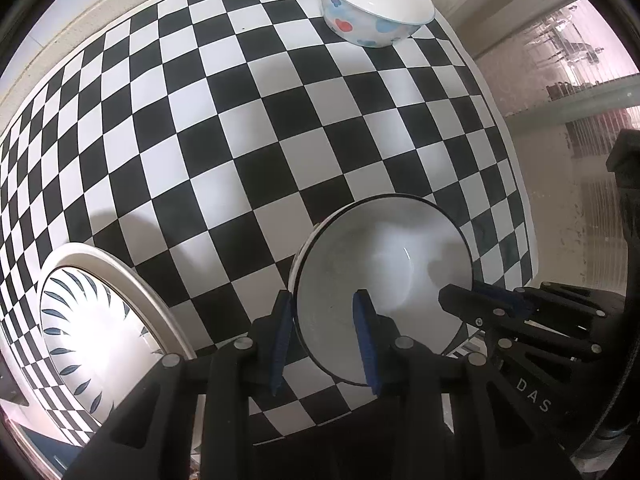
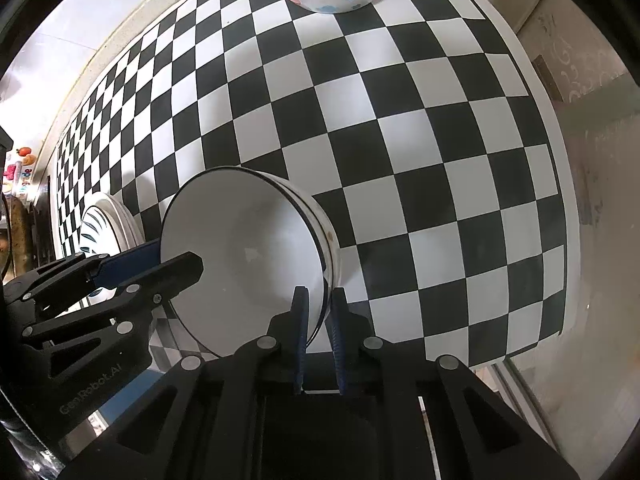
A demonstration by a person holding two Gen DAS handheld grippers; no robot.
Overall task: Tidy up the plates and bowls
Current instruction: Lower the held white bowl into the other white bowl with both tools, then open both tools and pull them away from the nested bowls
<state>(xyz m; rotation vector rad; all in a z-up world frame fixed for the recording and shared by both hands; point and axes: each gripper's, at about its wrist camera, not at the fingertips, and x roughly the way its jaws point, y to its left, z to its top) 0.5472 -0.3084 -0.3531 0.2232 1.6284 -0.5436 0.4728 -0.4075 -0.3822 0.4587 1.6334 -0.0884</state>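
**Both tongs on the rim of one white bowl**

The left tongs (image 1: 326,336) straddle the left rim of a white bowl with a dark rim line (image 1: 384,292), one blue pad outside the wall and one inside; the pads sit wider than the wall, so a firm pinch cannot be confirmed. The right tongs (image 2: 320,336) pinch the opposite rim of the same bowl (image 2: 248,264), pads close on either side of the wall. The bowl sits low in both frames, tilted, mouth towards the cameras.

A floral bowl (image 1: 374,8) stands upright on the checkered counter (image 1: 240,140) at the top of frame, well apart. A plate with blue leaf strokes (image 1: 92,320) lies at lower left, near the held bowl.
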